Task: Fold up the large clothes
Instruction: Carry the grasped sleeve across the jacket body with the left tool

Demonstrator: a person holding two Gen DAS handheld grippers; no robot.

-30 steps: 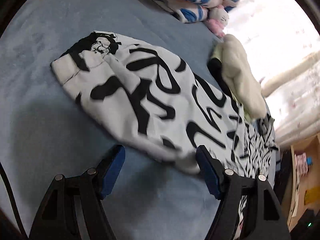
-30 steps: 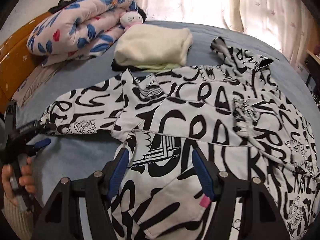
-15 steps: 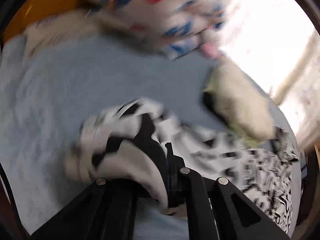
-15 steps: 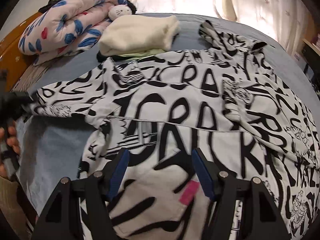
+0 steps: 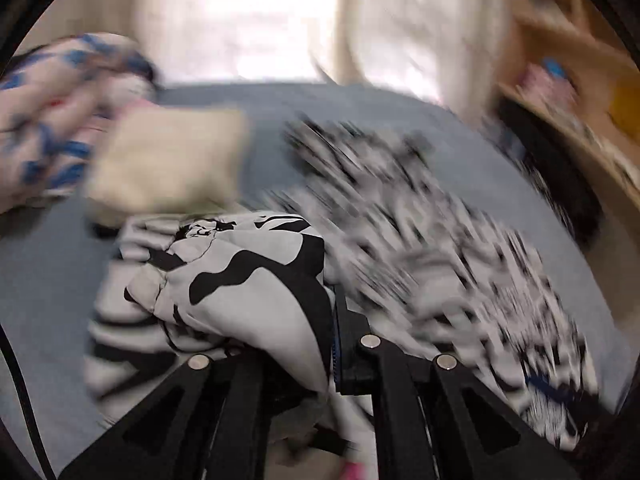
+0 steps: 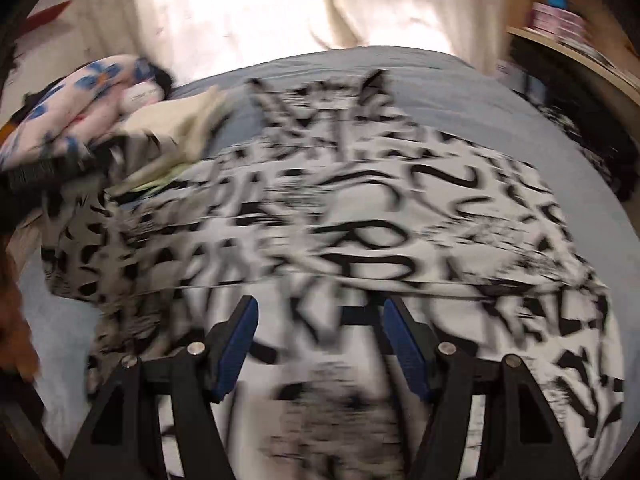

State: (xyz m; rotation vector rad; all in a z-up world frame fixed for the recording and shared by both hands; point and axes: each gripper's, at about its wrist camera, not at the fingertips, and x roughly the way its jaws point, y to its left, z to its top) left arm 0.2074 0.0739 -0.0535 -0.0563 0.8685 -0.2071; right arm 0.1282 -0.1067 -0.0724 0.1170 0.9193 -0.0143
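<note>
Hoodie [image 6: 380,248] lettering blurs unreadable; left gripper [image 5: 332,344] clamps its sleeve [image 5: 240,280], right gripper [image 6: 316,344] gapes empty.

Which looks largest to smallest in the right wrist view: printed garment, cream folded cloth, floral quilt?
1. Printed garment, by far.
2-3. Floral quilt and cream folded cloth look alike; blur and overlap prevent ranking them.

Black-and-white lettered garment [image 6: 360,232] — spread on bed, sleeve bunched.
</note>
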